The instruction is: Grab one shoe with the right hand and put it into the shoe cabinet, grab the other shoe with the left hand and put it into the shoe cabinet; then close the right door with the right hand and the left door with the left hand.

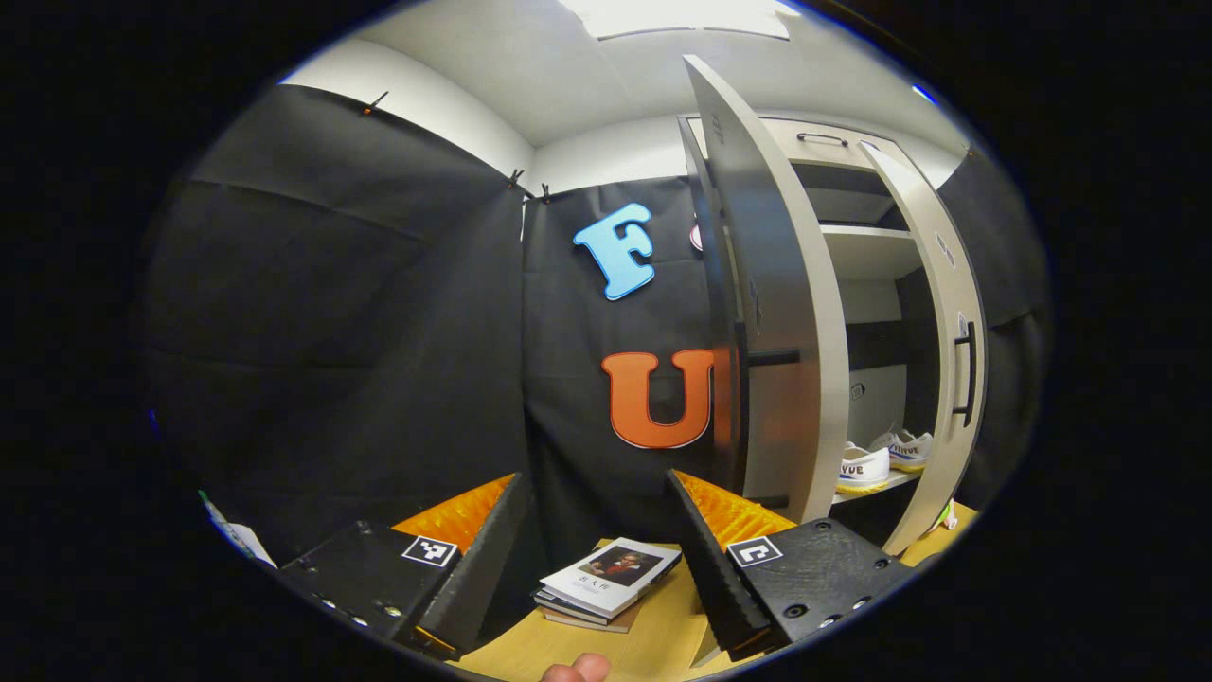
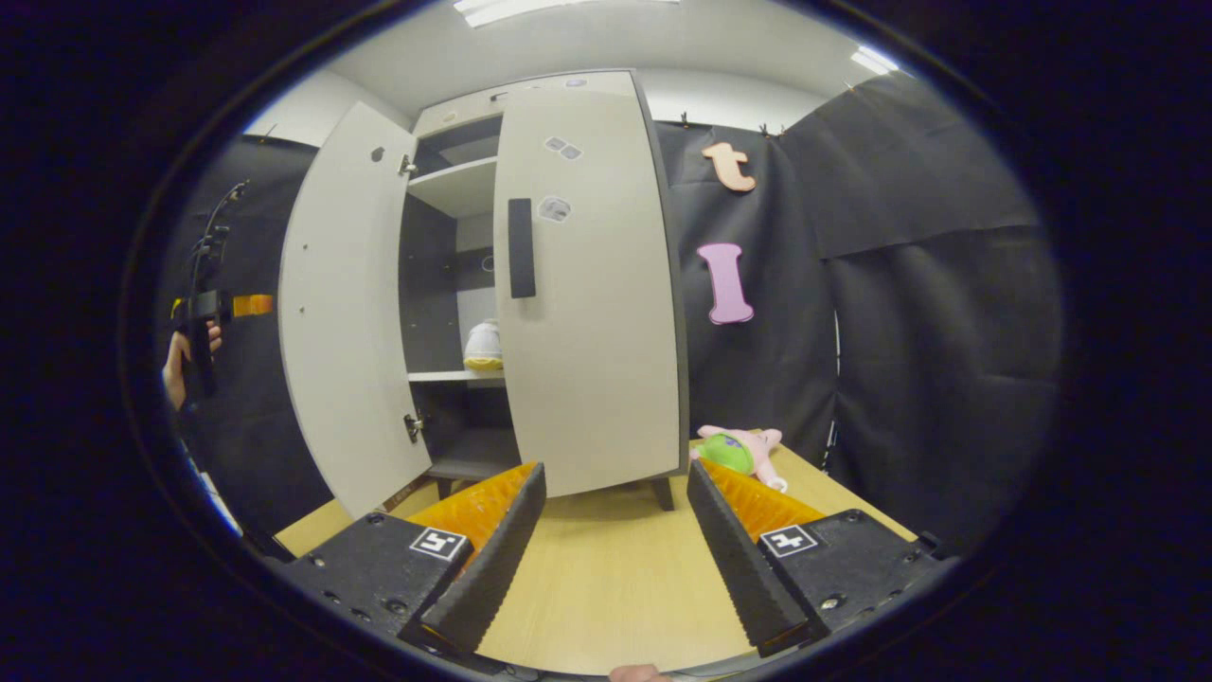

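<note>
In the left gripper view, the left tongs [image 1: 595, 559] stand wide apart and hold nothing, raised over the surface [image 1: 663, 639] just in front of a small stack of books [image 1: 606, 583]. The left door [image 1: 772, 313] swings edge-on close ahead, and both shoes [image 1: 885, 461] already sit side by side on the cabinet shelf [image 1: 876, 488]. A careless push here could snag a finger behind the door edge, or drag the books along.

In the right gripper view, the right tongs [image 2: 615, 549] also gape empty above the surface. The right door [image 2: 587, 284] looks nearly shut, while the left one hangs wide open. A plush toy [image 2: 743, 453] lies beside the cabinet; probably harmless. The left door, pushed too hard, could bounce back open.
</note>
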`<move>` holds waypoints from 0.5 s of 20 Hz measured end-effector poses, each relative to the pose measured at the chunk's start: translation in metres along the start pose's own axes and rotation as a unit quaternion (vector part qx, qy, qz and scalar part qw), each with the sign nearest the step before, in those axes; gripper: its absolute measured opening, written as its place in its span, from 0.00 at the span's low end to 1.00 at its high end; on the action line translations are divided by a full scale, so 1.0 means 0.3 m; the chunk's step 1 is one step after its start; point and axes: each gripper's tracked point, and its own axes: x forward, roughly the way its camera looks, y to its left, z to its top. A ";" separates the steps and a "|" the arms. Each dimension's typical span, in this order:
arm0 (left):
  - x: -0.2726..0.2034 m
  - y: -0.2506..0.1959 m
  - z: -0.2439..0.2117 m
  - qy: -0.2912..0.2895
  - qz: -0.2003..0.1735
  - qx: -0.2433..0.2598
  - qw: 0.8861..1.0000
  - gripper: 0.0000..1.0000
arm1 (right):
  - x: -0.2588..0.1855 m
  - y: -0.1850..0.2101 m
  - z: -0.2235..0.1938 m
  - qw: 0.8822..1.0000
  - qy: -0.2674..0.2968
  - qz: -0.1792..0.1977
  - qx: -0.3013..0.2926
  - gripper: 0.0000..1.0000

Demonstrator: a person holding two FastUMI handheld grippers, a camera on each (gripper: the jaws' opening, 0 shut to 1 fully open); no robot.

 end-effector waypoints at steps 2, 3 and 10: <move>0.028 -0.014 -0.003 0.005 -0.003 -0.001 1.000 0.88 | 0.002 -0.013 0.008 1.000 -0.003 -0.005 0.001 0.93; 0.039 -0.021 -0.011 0.008 -0.005 0.001 1.000 0.89 | 0.004 -0.017 0.008 1.000 -0.004 -0.007 0.003 0.93; 0.031 -0.069 -0.031 0.021 -0.005 0.002 1.000 0.87 | 0.020 -0.036 0.010 1.000 -0.002 -0.008 0.000 0.93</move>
